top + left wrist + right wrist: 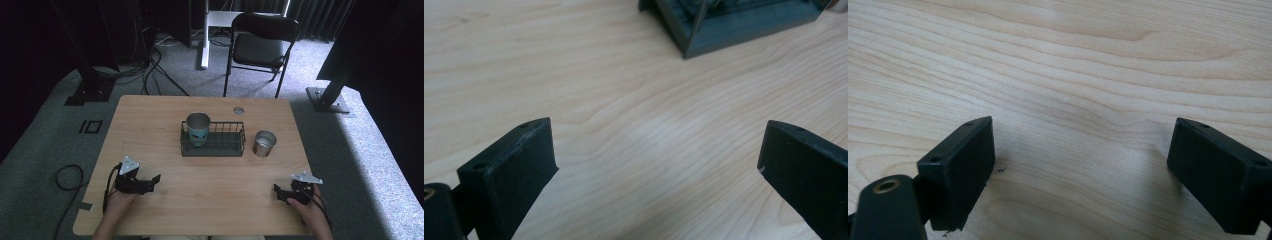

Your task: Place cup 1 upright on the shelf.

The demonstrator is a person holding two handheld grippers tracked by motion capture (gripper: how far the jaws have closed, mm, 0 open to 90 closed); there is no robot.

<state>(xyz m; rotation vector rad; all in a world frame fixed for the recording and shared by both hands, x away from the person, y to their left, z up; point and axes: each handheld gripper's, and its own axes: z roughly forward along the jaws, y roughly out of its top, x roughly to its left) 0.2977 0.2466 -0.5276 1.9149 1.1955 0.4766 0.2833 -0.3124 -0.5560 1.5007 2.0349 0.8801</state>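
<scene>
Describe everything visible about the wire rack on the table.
The wire rack is a dark, low, rectangular basket of thin metal-looking bars with a solid base band, sitting flat near the middle of the wooden table. A tall metal cup with a teal printed band stands upright in its left end; the rest of it looks empty. A shorter metal cup stands on the table just to its right, apart from it. In the left gripper view, one corner of the rack appears ahead of the open left tool.

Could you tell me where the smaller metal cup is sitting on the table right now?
In the high view, the small metal cup stands upright on the table, right of centre, just beside the right end of the wire rack.
</scene>
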